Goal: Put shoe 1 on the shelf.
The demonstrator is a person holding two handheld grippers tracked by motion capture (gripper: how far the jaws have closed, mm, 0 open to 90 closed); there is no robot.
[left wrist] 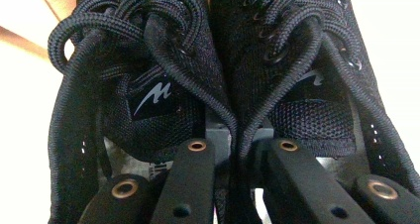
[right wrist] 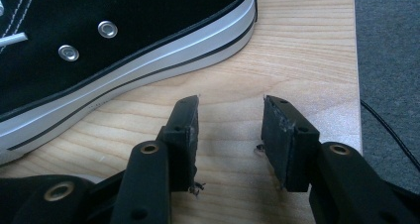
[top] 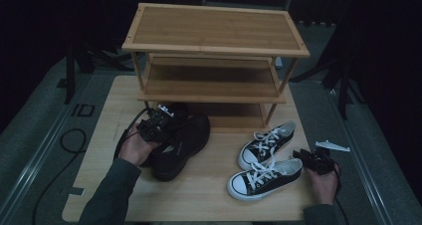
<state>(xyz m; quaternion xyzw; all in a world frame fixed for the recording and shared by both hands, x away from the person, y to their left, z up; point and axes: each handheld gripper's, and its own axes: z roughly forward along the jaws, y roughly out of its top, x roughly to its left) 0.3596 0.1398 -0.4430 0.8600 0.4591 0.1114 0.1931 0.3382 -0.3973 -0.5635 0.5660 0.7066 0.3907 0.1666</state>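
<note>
Black shoes (top: 181, 143), a pair pinched together at the inner collars by left tongs (left wrist: 236, 149), near the front of the wooden rack (top: 214, 51), likely for shelving. Right tongs (right wrist: 230, 140) spread, empty, low over the tabletop (right wrist: 297, 45) just beside the white-soled sneaker (right wrist: 99, 60).

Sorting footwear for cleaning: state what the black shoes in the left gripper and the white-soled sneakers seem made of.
Black shoes: matte woven mesh, probably synthetic knit; a fine weave shows on the tongues, with braided round laces.
White-soled sneakers: likely black canvas, a flat dull upper with white stitching and metal eyelets; the smooth, slightly glossy white sole band with a black stripe looks like rubber.
Left gripper: clamps the black pair's inner edges.
</note>
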